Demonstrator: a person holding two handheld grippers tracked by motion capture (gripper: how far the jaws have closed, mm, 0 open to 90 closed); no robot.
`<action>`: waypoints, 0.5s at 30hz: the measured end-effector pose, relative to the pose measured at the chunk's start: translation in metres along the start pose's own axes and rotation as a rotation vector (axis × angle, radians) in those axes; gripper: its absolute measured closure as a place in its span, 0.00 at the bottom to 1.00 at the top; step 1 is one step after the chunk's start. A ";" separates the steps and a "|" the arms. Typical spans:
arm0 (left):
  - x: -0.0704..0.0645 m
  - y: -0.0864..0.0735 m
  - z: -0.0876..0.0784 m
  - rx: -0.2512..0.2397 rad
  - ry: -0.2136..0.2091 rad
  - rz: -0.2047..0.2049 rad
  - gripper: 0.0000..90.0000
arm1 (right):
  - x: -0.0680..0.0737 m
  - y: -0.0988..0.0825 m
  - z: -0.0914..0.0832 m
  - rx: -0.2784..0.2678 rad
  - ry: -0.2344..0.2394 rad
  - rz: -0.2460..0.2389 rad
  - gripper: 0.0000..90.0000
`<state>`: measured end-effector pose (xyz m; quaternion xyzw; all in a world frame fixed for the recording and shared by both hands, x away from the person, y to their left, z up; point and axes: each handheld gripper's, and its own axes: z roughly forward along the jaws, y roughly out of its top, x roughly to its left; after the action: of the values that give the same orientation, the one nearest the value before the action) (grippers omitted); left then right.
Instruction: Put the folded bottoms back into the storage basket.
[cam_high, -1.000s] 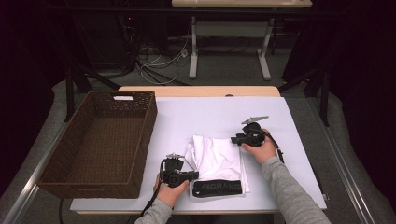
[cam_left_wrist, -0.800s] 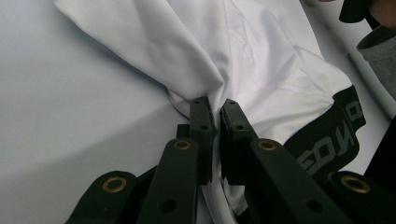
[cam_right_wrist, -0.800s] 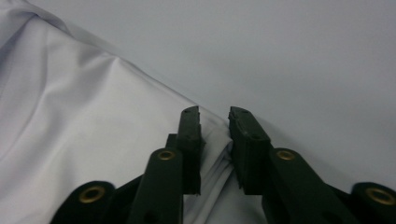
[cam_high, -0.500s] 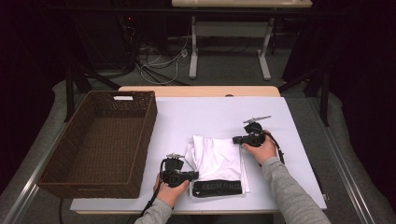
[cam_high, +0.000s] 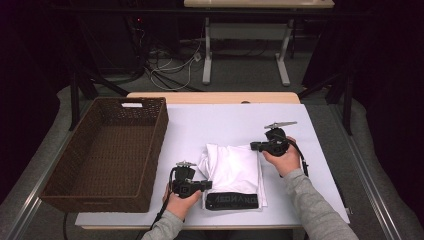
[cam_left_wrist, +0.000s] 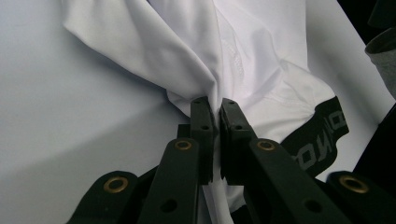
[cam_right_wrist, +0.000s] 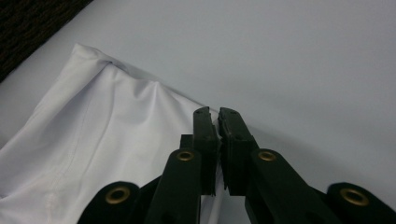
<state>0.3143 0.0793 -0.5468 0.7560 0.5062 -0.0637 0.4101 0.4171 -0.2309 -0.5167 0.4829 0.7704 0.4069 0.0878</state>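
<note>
A white garment (cam_high: 232, 167) with a black lettered waistband (cam_high: 232, 201) lies folded on the white table (cam_high: 215, 125), near its front edge. My left gripper (cam_high: 207, 185) is at the garment's near left side. In the left gripper view its jaws (cam_left_wrist: 215, 103) are shut on a gathered fold of the white cloth (cam_left_wrist: 252, 56), with the waistband (cam_left_wrist: 322, 135) just to the right. My right gripper (cam_high: 254, 146) is at the garment's far right corner. The right gripper view has its jaws (cam_right_wrist: 215, 112) shut on the garment's edge (cam_right_wrist: 107, 140), held slightly off the table.
A brown wicker basket (cam_high: 155, 145) stands on the table's left, close to my left hand. Bare white tabletop lies beyond and to the right of the garment. Another table's legs and cables are on the floor behind.
My right gripper has risen a little at the garment's far right corner. The left gripper and hand have stayed where they were.
</note>
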 end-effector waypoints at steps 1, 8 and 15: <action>-0.001 0.001 0.000 -0.004 0.000 0.000 0.95 | 0.001 0.001 -0.003 -0.002 0.000 -0.006 0.95; -0.007 0.012 -0.008 -0.003 0.015 0.033 0.95 | 0.011 0.011 -0.021 -0.033 -0.001 -0.047 0.95; -0.010 0.024 -0.018 -0.013 0.027 0.059 0.95 | 0.017 0.021 -0.032 -0.062 -0.008 -0.067 0.95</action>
<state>0.3233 0.0806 -0.5167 0.7686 0.4897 -0.0378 0.4099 0.4056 -0.2307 -0.4761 0.4553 0.7728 0.4257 0.1194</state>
